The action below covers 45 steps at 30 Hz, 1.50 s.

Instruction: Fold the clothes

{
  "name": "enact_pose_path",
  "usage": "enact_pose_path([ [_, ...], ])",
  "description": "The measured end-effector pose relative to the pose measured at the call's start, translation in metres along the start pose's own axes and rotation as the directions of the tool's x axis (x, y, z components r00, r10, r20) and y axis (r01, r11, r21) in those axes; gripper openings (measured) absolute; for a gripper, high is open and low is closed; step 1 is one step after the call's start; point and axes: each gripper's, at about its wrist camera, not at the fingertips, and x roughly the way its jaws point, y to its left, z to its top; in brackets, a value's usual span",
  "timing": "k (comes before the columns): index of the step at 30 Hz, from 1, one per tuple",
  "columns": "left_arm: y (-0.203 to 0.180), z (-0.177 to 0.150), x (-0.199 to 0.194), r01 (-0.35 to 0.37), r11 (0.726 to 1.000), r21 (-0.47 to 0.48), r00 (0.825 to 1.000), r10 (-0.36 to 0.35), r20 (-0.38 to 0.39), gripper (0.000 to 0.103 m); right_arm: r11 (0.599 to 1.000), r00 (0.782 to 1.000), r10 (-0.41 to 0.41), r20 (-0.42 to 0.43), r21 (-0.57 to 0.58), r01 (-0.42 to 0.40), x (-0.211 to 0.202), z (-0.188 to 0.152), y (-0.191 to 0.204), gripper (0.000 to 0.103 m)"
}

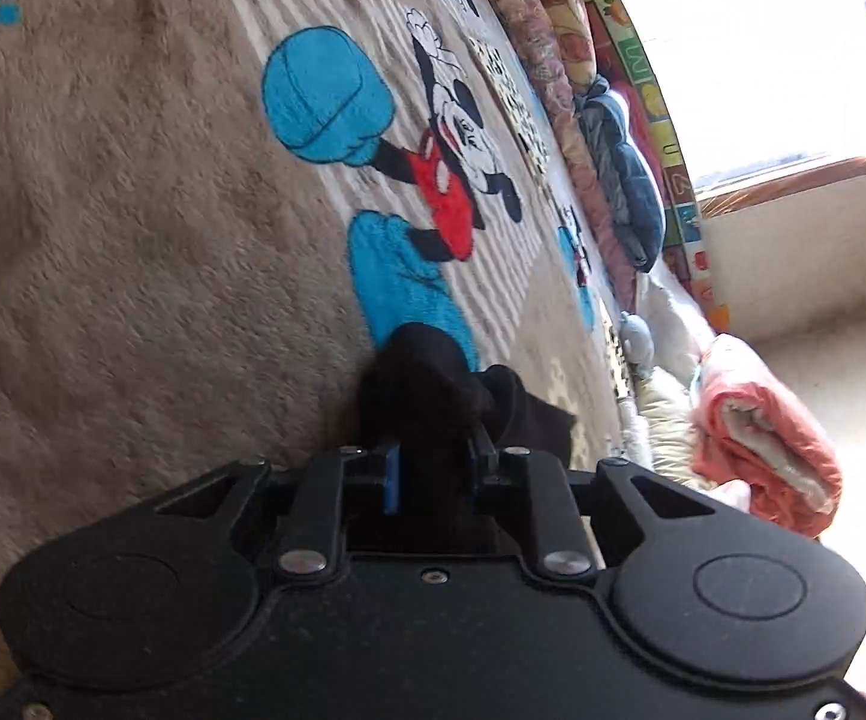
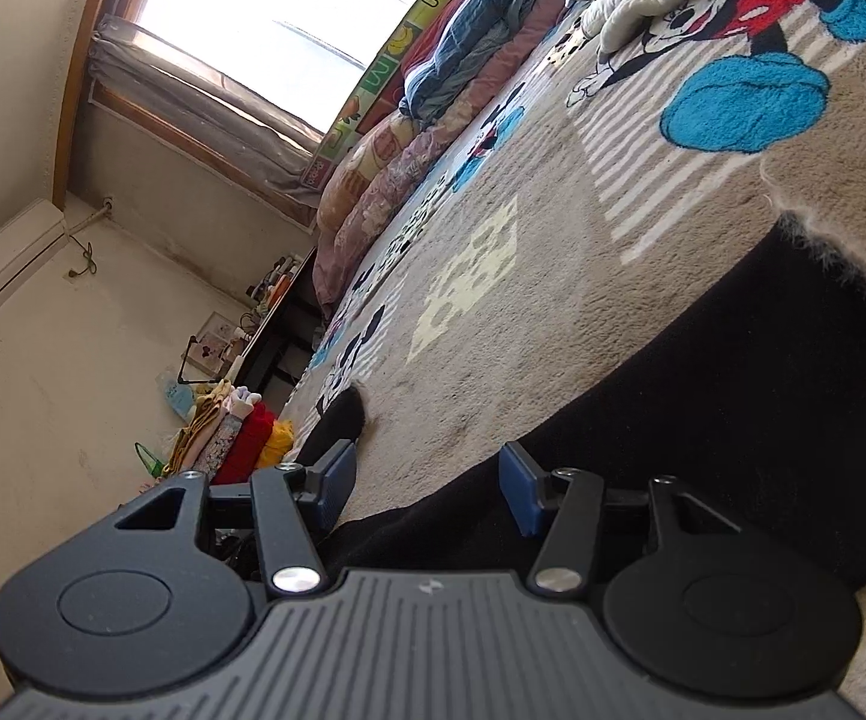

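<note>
While pinching black garment (image 1: 433, 384), left tool (image 1: 433, 468)

A matt black cloth garment (image 2: 703, 396) lies on a shaggy, rough-piled beige blanket (image 1: 103, 240) covering the bed, while both tongs, left (image 1: 433, 468) and right (image 2: 427, 492), show matt black plastic, shiny metal rivets and blue pads (image 2: 523, 495).

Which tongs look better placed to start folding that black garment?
Probably the left tongs: they are shut on a bunch of the black garment, ready to pull it. The right tongs are open, holding nothing, just above the garment on the blanket.
</note>
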Motion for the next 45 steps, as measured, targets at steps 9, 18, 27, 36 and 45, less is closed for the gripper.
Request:
enact_pose_path([
  [9,-0.013,0.017,-0.005,-0.223,0.960,0.168,0.974,0.214,0.068,0.058,0.998,0.995,-0.056,-0.088,0.006,0.057,0.050,0.011,0.063,0.071],
  [18,-0.004,0.033,-0.034,-0.136,0.980,0.142,0.989,0.125,0.085,0.058,0.970,0.961,-0.090,-0.261,0.198,0.144,0.163,-0.012,0.085,0.062],
  [27,0.006,0.038,-0.044,-0.079,0.992,0.094,0.995,0.073,0.068,0.059,0.962,0.973,-0.090,-0.212,0.234,0.140,0.189,-0.019,0.090,0.045],
  [36,0.010,0.038,-0.043,-0.056,0.996,0.064,0.998,0.054,0.038,0.060,0.987,0.986,-0.133,-0.098,0.073,0.140,0.172,-0.008,0.120,0.015],
  [45,0.001,0.030,-0.033,-0.044,0.994,0.101,0.999,0.044,0.003,0.061,0.988,0.991,-0.102,0.085,-0.105,0.111,0.123,0.054,0.144,0.015],
])
